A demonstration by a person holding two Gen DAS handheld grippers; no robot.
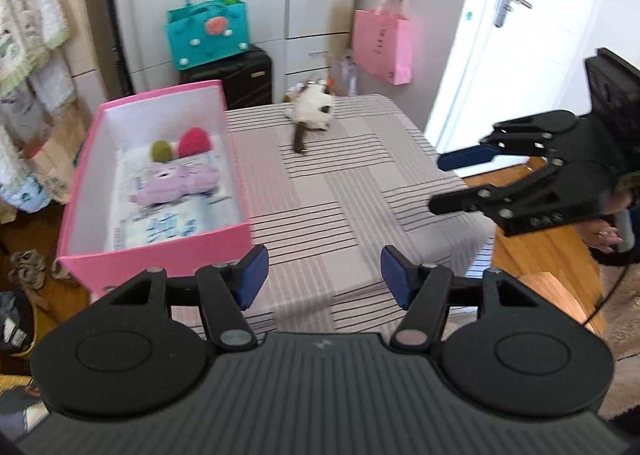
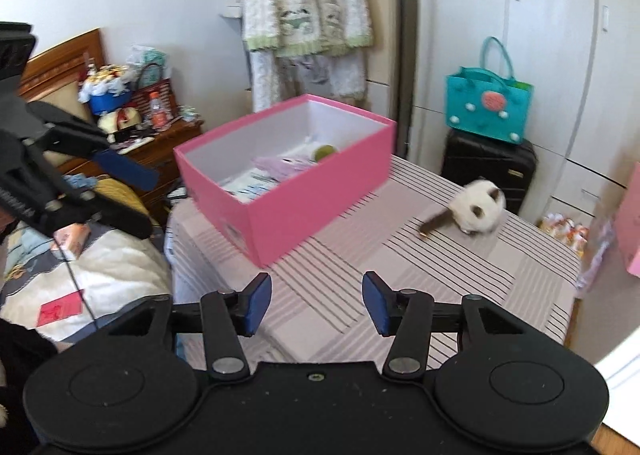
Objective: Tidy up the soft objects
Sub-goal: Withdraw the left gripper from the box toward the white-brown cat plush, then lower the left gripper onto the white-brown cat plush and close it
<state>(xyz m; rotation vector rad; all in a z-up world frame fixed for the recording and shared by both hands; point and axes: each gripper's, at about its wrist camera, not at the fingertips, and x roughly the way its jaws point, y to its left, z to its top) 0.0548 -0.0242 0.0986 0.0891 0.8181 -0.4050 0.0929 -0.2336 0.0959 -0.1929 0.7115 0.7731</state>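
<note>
Scene: a striped surface point(image 1: 360, 191) with 1 pink box point(image 1: 160, 243) at its left edge and 1 soft toy still outside it.
Cat: a white plush cat point(image 1: 314, 111) with a brown tail lies at the far end of the surface, well apart from the box; it looks blurred in both views.
Box: open at the top, already holding a purple plush point(image 1: 176, 183), a red ball point(image 1: 195, 141) and a green ball point(image 1: 160, 150).
Left claw point(image 1: 324, 279): mine, held wide open over the near edge of the surface, gripping nothing.
Right claw point(image 2: 316, 301): also wide open and empty, aimed across the surface with the cat ahead to its right.
Step, as I judge it: fetch the cat, the last toy left out.
How to do it well: I would use the right claw, come down over the round body rather than the thin tail, close gently so the plush squashes without slipping, then lift clear of the box wall before releasing inside.
</note>
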